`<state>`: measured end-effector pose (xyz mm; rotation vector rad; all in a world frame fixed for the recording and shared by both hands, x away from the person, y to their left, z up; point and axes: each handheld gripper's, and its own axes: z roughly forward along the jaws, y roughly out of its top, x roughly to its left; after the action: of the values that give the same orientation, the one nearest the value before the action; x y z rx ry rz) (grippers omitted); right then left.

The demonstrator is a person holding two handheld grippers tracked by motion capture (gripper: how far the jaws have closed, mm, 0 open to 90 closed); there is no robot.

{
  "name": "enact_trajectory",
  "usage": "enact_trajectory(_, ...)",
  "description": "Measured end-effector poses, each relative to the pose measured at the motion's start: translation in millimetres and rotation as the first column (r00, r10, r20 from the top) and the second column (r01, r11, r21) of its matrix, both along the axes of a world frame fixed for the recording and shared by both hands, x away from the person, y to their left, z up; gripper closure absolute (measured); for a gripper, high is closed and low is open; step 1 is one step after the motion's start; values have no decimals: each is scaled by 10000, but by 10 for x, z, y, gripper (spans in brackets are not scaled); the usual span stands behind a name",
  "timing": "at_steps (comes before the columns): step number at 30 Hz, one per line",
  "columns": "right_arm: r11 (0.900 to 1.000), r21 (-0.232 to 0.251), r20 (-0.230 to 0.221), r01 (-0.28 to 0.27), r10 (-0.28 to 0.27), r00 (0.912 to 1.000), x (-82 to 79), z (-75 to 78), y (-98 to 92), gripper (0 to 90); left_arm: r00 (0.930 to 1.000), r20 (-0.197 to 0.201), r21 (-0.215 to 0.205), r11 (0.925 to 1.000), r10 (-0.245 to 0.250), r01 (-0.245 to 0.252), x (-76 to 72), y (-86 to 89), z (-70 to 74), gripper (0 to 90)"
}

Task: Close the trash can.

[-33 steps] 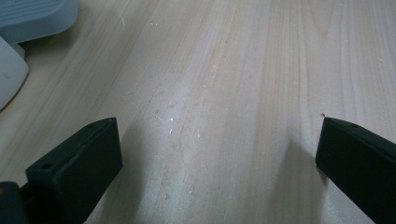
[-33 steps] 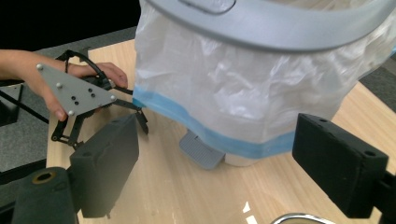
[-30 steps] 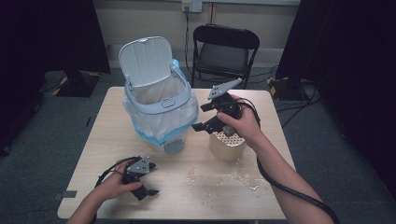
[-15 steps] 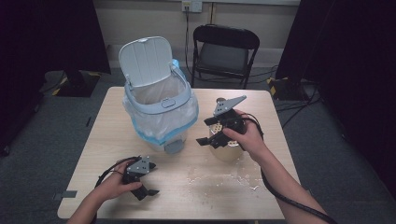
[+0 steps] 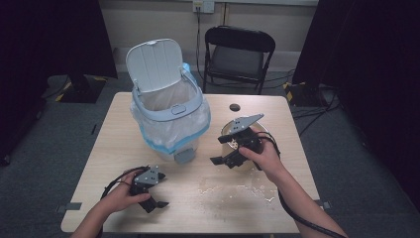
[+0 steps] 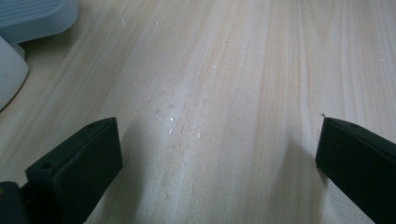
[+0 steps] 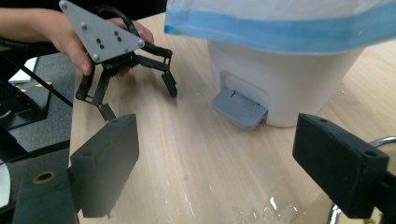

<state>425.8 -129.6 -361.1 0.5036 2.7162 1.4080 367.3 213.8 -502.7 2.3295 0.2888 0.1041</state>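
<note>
A white pedal bin [image 5: 171,119] with its lid up and a blue-edged bag liner stands on the wooden table [image 5: 109,148]. To its right sits a metal bowl [image 5: 264,131] with pale bits inside. My right gripper [image 5: 218,150] hangs low at the bowl's left side, pointing toward the bin. In the right gripper view its jaws [image 7: 215,163] stand apart over bare wood, and the bowl's rim [image 7: 384,140] shows beside the right jaw. My left gripper [image 5: 156,203] rests near the table's front left, open with nothing in it [image 6: 219,154]; it shows in the right gripper view too [image 7: 140,100].
The bin's grey foot pedal [image 5: 184,156] [image 7: 239,108] sticks out toward me. Pale crumbs and wet specks [image 5: 233,191] are scattered on the table in front of the bowl. A small dark disc [image 5: 234,107] lies behind the bowl. A black folding chair [image 5: 237,54] stands beyond the table.
My right gripper has sunk from above the bowl to its left side, closer to the table. The left gripper has kept still.
</note>
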Motion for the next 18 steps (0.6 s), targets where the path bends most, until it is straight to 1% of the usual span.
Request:
enact_trajectory(5, 10000, 14, -182, -93, 93, 9998, -57, -111, 0, 140, 10000, 3, 7, 10000, -6, 6, 0, 0, 1, 0)
enact_trajectory(7, 9999, -2, -211, -104, 104, 9997, -67, -131, 1, 140, 10000, 1, 5, 10000, -5, 5, 0, 0, 1, 0)
enact_trajectory(12, 9998, -12, -431, -220, 219, 9988, -125, -294, 13, 140, 10000, 3, 4, 10000, -3, 3, 0, 0, 0, 0)
enact_trajectory(17, 9999, 71, -493, -152, 156, 9987, -165, -433, 6, 140, 10000, -1, 4, 10000, -4, 4, 0, 0, 0, 0)
enact_trajectory(18, 9999, 106, -473, -127, 132, 9988, -175, -463, 7, 128, 10000, 0, 0, 10000, -2, 2, 0, 0, 0, 0)
